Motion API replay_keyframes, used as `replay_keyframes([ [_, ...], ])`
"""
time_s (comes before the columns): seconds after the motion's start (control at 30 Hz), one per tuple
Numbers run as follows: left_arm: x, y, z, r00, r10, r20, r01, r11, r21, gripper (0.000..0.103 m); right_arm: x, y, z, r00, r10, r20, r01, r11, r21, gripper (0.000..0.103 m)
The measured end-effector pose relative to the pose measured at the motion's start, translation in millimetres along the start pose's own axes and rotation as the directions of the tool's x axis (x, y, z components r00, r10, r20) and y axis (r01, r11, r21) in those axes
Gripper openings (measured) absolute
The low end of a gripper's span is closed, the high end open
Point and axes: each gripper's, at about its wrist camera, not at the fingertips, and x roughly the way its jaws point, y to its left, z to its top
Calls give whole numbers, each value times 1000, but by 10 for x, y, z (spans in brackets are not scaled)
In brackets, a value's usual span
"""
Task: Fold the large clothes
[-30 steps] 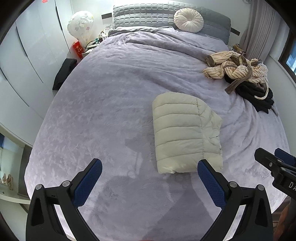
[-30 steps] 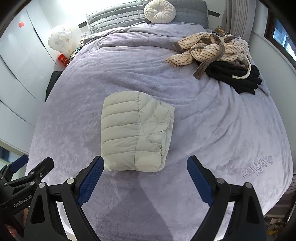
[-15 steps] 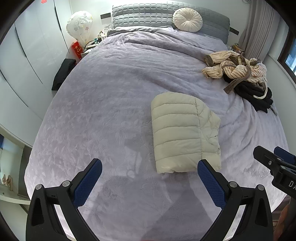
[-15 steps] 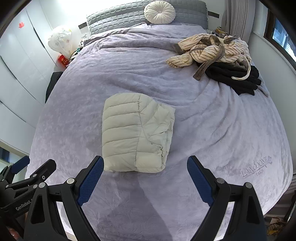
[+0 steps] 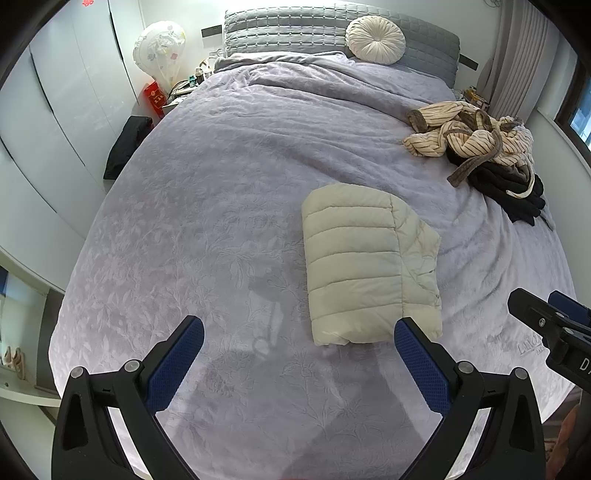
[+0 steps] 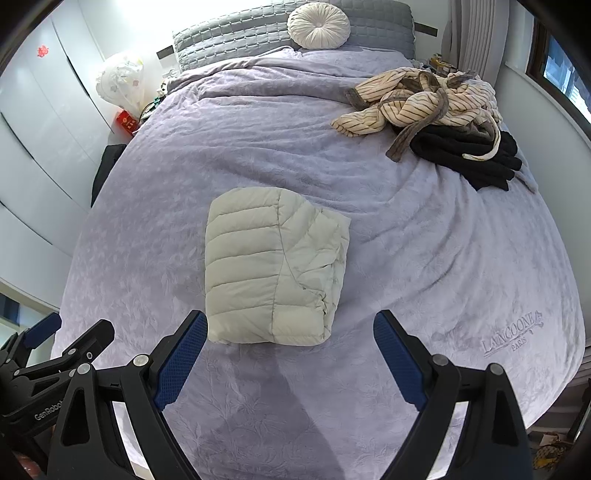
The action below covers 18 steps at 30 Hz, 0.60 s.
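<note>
Your folded jacket (image 5: 365,266) lies mid-bed (image 5: 221,184); clothes pile (image 5: 476,147) behind it, right; cushion (image 5: 375,35) at the headboard (image 5: 288,26).

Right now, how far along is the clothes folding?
Done: the cream puffer jacket lies folded in a compact block on the bed. In hand: nothing; left gripper and right gripper are both open, off the jacket. Left: the striped robe and black garment, heaped unfolded.

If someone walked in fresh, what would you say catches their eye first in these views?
Most likely the cream puffer jacket, folded into a neat block in the middle of the lavender bedspread. Next, the rumpled heap of striped robe over black clothing near the bed's far right edge.
</note>
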Motion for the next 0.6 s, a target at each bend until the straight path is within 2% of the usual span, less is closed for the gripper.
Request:
replay_keyframes([
  [0.6, 3, 15, 18, 1000, 2, 0, -2, 1000, 1, 103, 2, 10, -11, 1000, 1, 0, -1, 1000, 2, 93],
])
